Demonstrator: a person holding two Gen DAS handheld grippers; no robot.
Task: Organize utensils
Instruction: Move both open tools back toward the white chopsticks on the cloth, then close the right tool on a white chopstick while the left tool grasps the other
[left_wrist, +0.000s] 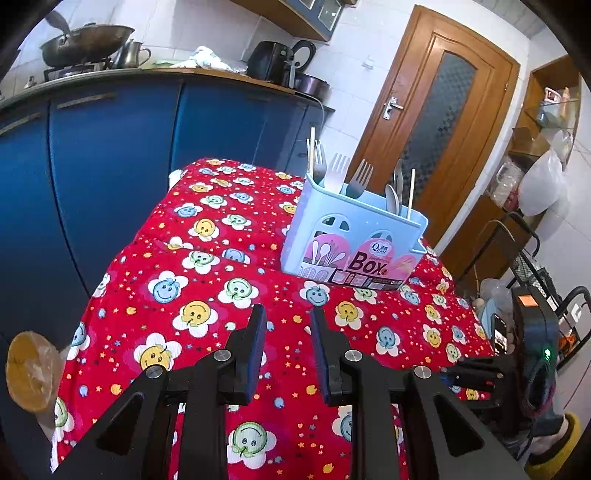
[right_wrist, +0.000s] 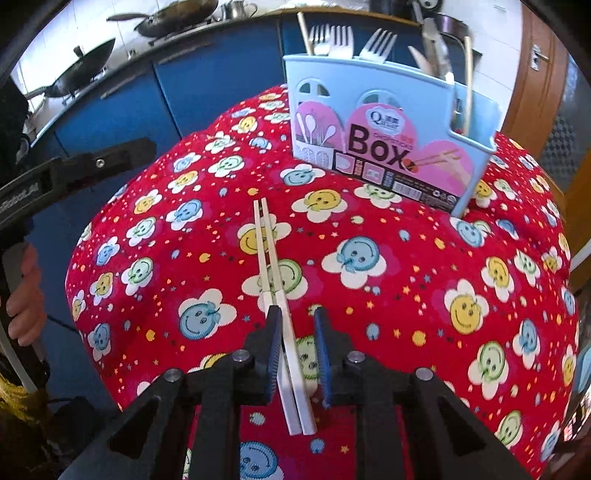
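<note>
Most of the job looked done when we checked. The blue box (right_wrist: 373, 122) stood on the red cloth (right_wrist: 406, 266) toward the far side of the table, already loaded: three forks (left_wrist: 341, 173) up at its left and middle, spoons (left_wrist: 392, 195) and single chopsticks at both ends. We judged those as sorted.

What was left, as far as we could see: one pair of white chopsticks (right_wrist: 275, 295) flat on the cloth, near side of the box & well apart from it, tips pointing roughly toward it.

The right gripper (right_wrist: 297, 317) was over the thick ends of that pair, sticks running btwn its jaws. Left pad (right_wrist: 274, 350) sat against the sticks; right pad had a clear gap, so not clamped yet, jaws partly open w/ the pair between. We read this as the pick just being set up.

The left gripper (left_wrist: 287, 317) hung over bare cloth, jaws a little apart, nothing btwn them.

No other loose cutlery showed on the cloth in either view, though the table's near edge was hidden by the grippers. So remaining, in our judgement: grip the pair, lift, drop it in the box.
</note>
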